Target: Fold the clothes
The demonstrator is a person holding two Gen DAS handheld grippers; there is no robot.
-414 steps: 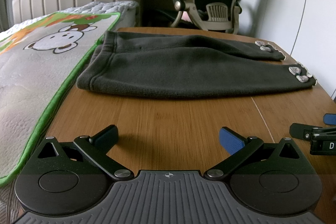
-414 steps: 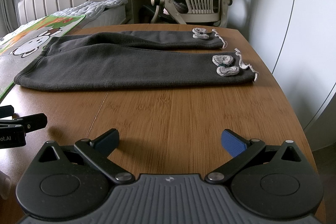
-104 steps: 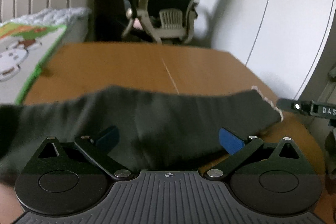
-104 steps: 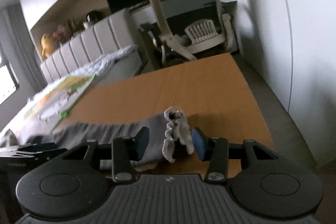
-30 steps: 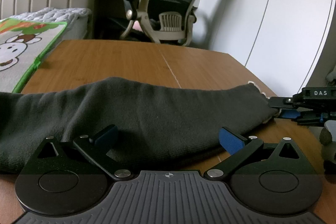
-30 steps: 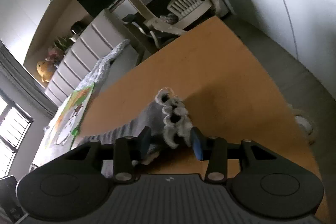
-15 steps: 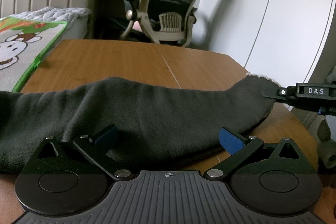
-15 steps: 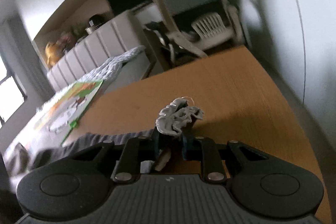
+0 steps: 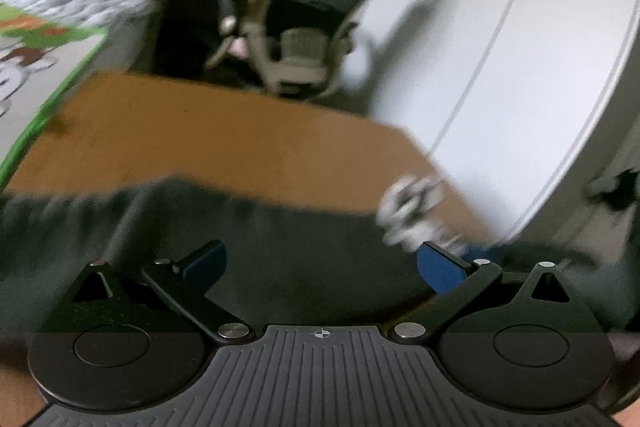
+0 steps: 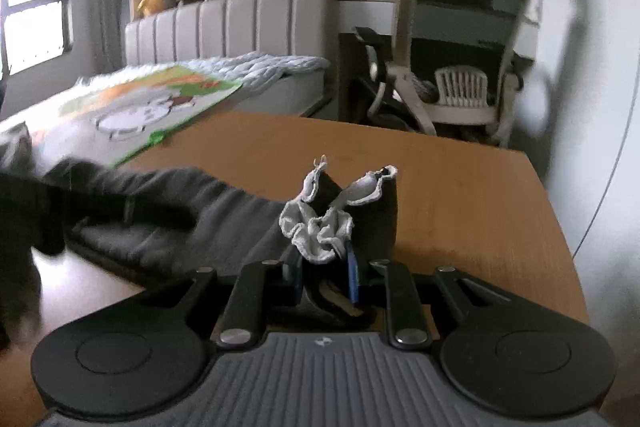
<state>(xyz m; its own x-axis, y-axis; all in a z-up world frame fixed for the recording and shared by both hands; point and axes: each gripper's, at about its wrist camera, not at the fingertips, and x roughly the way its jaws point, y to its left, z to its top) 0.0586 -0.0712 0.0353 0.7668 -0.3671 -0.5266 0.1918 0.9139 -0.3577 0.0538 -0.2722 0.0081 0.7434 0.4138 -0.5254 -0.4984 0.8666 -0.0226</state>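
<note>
Dark grey trousers (image 9: 280,247) lie across the wooden table (image 9: 224,131), blurred in the left wrist view. Their cuff carries a pale lace bow (image 9: 412,215). My left gripper (image 9: 320,267) is open, its fingers low over the cloth and empty. In the right wrist view my right gripper (image 10: 323,273) is shut on the trouser cuff (image 10: 360,211), with the lace bow (image 10: 318,231) bunched above the pads. The trouser leg (image 10: 180,211) trails off to the left over the table (image 10: 460,195).
A bed with a cartoon blanket (image 10: 152,103) borders the table's left side. An office chair (image 10: 452,39) stands behind the table's far edge. A white wall (image 9: 520,27) is on the right. The table's right edge (image 10: 560,227) is close to my right gripper.
My right gripper has carried the pinched cuff left over the trousers, so the bow now shows near my left gripper's right finger. The left view has shifted and blurred.
</note>
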